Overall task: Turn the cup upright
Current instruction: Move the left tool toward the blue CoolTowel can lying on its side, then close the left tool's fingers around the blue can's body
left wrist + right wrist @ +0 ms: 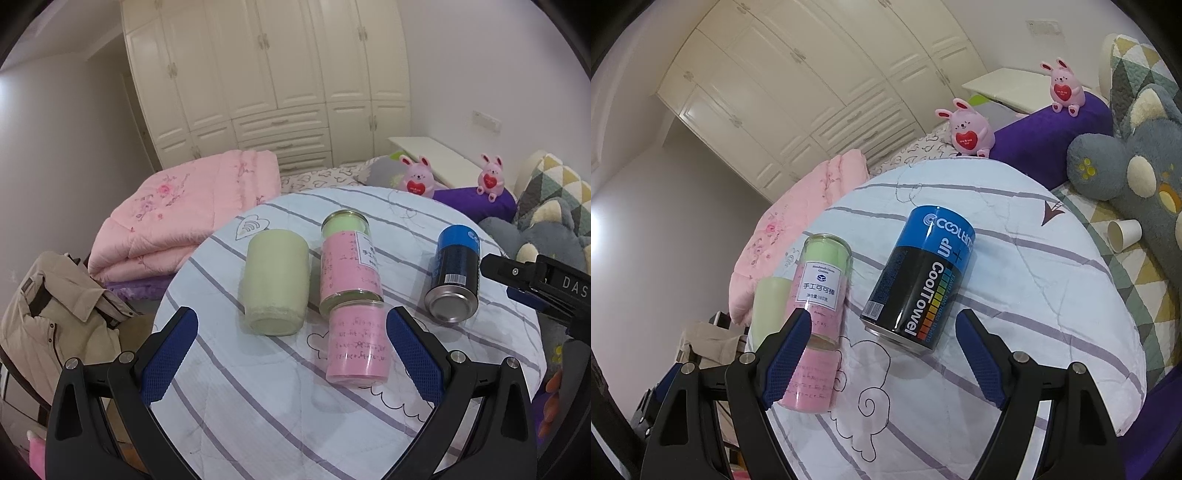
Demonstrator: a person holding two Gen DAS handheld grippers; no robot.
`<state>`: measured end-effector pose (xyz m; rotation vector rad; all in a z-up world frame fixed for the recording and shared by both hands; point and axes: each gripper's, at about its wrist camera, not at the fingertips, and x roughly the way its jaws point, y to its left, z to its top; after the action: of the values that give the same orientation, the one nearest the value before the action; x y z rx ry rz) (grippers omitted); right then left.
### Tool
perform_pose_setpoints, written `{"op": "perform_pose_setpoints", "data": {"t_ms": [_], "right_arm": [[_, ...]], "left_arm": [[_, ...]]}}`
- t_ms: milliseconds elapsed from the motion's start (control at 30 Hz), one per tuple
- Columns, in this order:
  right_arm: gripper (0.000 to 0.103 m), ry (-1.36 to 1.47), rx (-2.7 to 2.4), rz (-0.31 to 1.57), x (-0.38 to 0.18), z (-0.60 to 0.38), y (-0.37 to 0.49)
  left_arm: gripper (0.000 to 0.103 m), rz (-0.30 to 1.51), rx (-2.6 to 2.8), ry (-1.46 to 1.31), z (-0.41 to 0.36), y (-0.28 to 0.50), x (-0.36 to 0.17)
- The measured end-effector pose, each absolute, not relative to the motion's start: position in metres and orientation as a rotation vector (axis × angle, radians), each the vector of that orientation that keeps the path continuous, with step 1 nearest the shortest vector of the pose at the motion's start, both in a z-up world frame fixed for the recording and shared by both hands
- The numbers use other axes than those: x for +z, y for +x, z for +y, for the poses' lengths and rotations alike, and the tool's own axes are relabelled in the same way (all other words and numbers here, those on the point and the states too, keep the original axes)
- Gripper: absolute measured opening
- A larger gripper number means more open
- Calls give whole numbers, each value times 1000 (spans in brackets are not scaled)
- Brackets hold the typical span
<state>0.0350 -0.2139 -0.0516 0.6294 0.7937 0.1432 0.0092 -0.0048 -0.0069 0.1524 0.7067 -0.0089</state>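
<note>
- I am working in a bedroom, over a round surface under a striped quilted cloth (258, 406) printed with clouds and hearts; a cream wardrobe (266, 74) is filling the far wall.
- My left claw (291, 354) is hovering above the near edge of the cloth with its blue pads spread wide, released and gripping nothing.
- My right claw (882, 354) is likewise hanging spread apart and empty above the near edge; its black body is showing at the right of the left view.
- Nearest, between my left pads, a clear tube with pink filling (357, 343) is lying on its side, end to end with a second labelled tube (349, 258) capped in pale green that is pointing toward the far edge.
- The pale green cup (275, 282) is lying on its side just left of those tubes, near the middle of the cloth, one flat end turned toward me. I cannot tell whether it is touching them.
- A blue and black can (919, 277) reading "CoolTowel" is lying on its side toward the right edge, apart from the tubes, its metal end facing me.
- Beyond the left edge a beige jacket (55, 317) and a folded pink quilt (184, 206) are resting.
- Past the far edge two pink plush rabbits (419, 179) are sitting beside and on a purple bolster (1052, 129).
- Off the right edge a paper cup (1123, 234) is lying beside a grey plush toy (1126, 162).
</note>
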Motion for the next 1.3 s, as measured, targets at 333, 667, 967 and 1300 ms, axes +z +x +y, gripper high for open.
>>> {"op": "perform_pose_setpoints", "data": {"t_ms": [333,667,967,1300], "right_arm": [[82,679,97,819,-61,-222,37],[82,705,65,864,-73,-216,54],[82,709,10,914,-87,-209,83],[81,765,19,929,-105,-206,92]], "left_arm": [[103,798,-15,143,-1,17,-12],[103,800,-27,125,3,35,-17],[103,804,-25,132,13,51,-20],[103,828,-38,146,16,62,-26]]}}
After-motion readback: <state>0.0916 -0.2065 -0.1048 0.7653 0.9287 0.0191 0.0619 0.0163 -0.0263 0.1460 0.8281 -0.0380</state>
